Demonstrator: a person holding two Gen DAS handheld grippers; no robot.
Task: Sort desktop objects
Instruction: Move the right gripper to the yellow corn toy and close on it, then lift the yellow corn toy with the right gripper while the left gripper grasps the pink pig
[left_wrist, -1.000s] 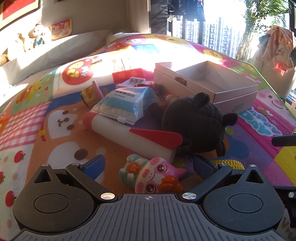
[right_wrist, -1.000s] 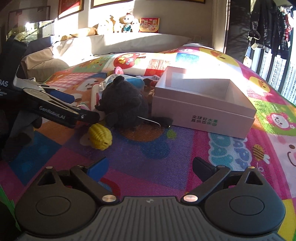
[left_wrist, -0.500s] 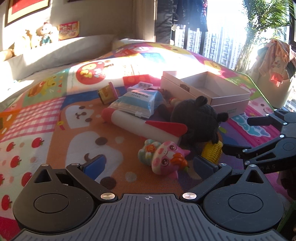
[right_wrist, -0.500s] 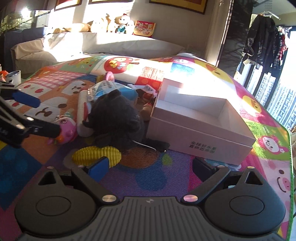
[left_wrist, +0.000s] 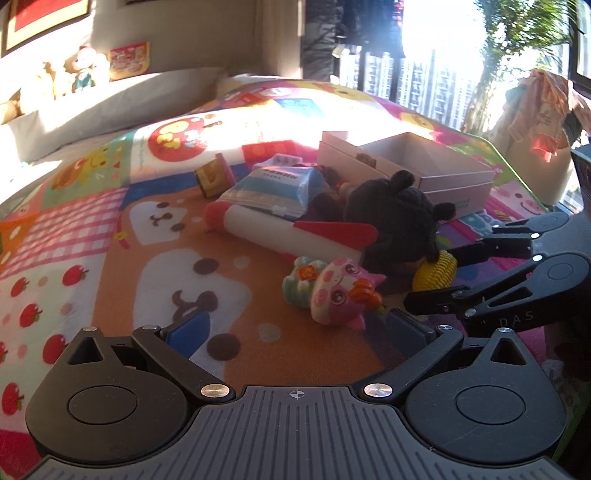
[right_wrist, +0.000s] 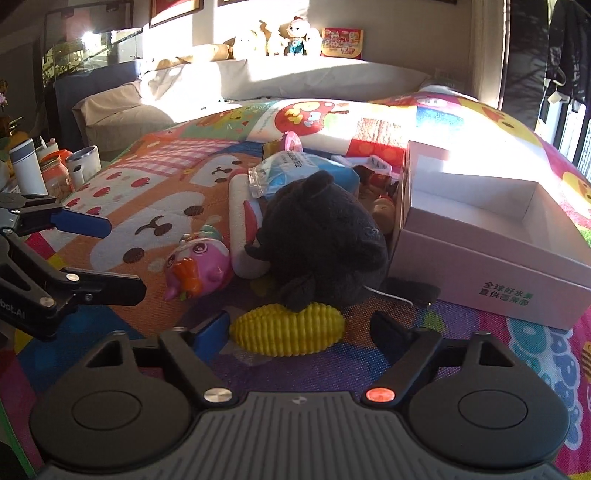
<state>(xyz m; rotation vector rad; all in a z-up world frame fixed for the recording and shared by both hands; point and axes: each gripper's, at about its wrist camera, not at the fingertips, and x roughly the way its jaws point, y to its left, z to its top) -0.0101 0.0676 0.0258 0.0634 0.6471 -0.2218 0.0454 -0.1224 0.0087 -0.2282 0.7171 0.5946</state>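
Sorting at an early stage. The white cardboard box (right_wrist: 491, 236), ahead and to the right of the right gripper (right_wrist: 299, 325), stands open and, as far as its visible floor shows, empty; nothing appears sorted yet. The right gripper's jaws have just been closing and now stand at a middling width around the yellow corn toy (right_wrist: 288, 328), which lies between the fingertips on the play mat (right_wrist: 461, 369); whether the pads already press on it cannot be told, and a small gap shows on the right side. Just beyond the corn toy, and resting partly on it, sits the black plush toy (right_wrist: 325, 240). The left gripper (left_wrist: 295, 328) hangs wide open and empty, with the pink squeaky toy (left_wrist: 336, 291) just ahead of its fingertips. Farther ahead lie the white-and-red rocket cushion (left_wrist: 291, 236) and the blue-and-white pouch (left_wrist: 273, 188), all still outside the box.
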